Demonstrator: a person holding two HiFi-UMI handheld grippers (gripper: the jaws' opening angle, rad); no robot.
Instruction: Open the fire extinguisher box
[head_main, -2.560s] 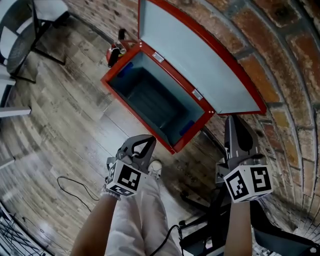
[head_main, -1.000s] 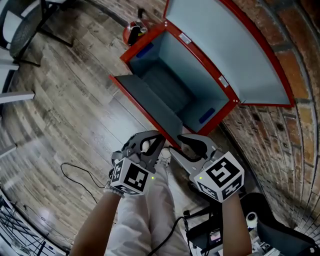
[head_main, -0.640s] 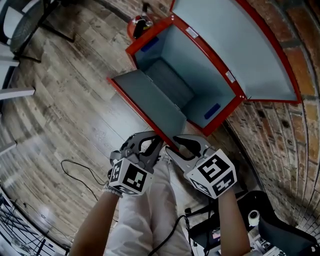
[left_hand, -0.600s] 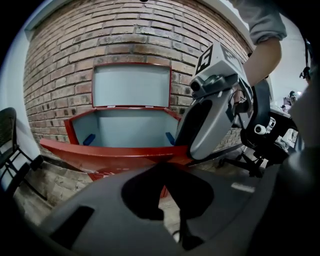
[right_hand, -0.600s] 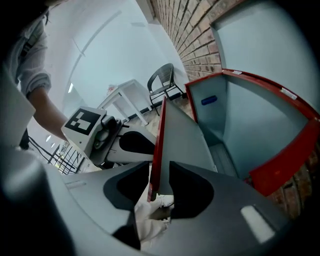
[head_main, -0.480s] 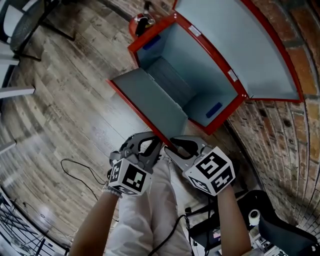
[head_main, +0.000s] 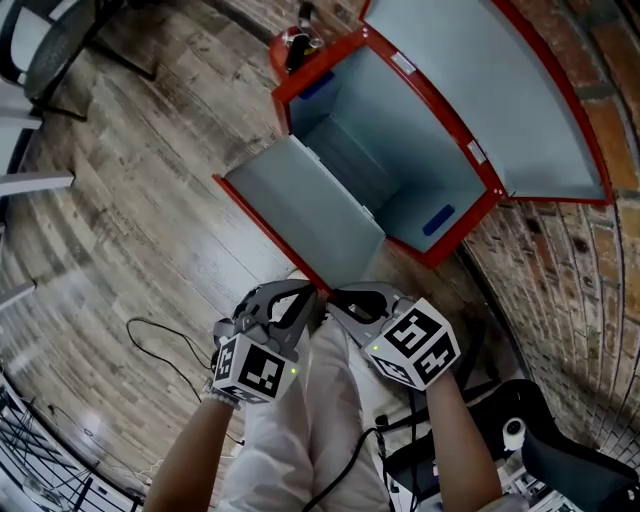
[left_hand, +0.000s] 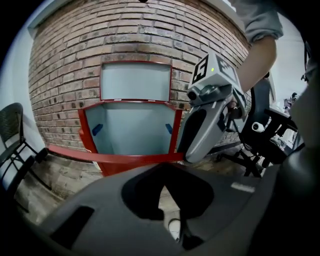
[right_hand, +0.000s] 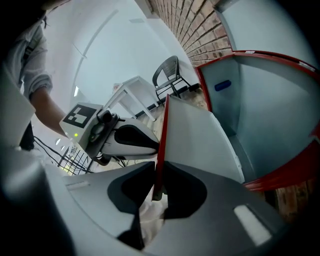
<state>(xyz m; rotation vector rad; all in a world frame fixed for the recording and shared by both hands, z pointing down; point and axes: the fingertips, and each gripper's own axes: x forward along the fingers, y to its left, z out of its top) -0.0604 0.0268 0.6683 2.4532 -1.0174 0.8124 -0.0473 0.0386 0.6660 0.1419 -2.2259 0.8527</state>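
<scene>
Front panel (head_main: 300, 215) was upright, now swung well outward and down. Right hand-held gripper (head_main: 340, 297) came in from the far right onto the panel's red near edge, jaws closing on it.

Box (head_main: 400, 140): smooth painted metal, matt inside. Wall (head_main: 590, 290): rough brick. Floor (head_main: 130, 230): worn wood planks, slight sheen.
</scene>
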